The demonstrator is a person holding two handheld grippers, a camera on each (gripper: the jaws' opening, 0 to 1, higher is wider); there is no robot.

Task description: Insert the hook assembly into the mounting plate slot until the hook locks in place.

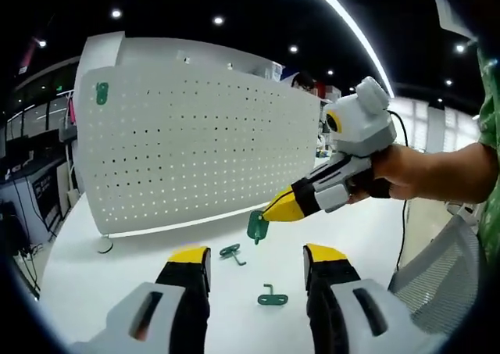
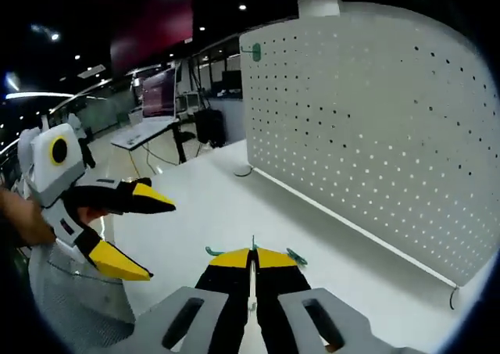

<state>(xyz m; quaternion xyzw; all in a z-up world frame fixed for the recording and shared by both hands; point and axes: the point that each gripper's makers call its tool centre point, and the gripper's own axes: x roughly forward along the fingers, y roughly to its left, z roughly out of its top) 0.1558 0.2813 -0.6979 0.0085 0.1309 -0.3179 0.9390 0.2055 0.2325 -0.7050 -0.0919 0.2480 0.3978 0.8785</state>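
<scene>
Left tool: the left tool (image 1: 256,262) rises from the bottom of the left gripper view with its 2 yellow-tipped jaws standing well apart and nothing between them. In the right gripper view it comes in from the left (image 2: 134,235), held in a hand, jaws spread.

Right tool: in the right gripper view the right tool (image 2: 251,257) has its jaws pressed together on a thin green piece whose edges stick out on both sides of the yellow tips. In the left gripper view it enters from the right (image 1: 275,212), gripped by a person's hand (image 1: 391,174), tip angled down toward the worktop, with a green hook (image 1: 258,226) pinched at its tip.

Held hook: at the right tool's tip, just above the worktop, in front of the board's lower edge.

Loose hooks: 2 more green hooks lie flat on the worktop, one (image 1: 231,252) near the left tool's left jaw, the other (image 1: 273,297) between the 2 jaws.

Pegboard: a white perforated pegboard (image 1: 195,151) stands upright on the worktop, well apart from the held hook.

Mounted hook: a green hook (image 1: 101,94) sits in the board near its upper corner.

Worktop: white worktop (image 1: 101,284).
</scene>
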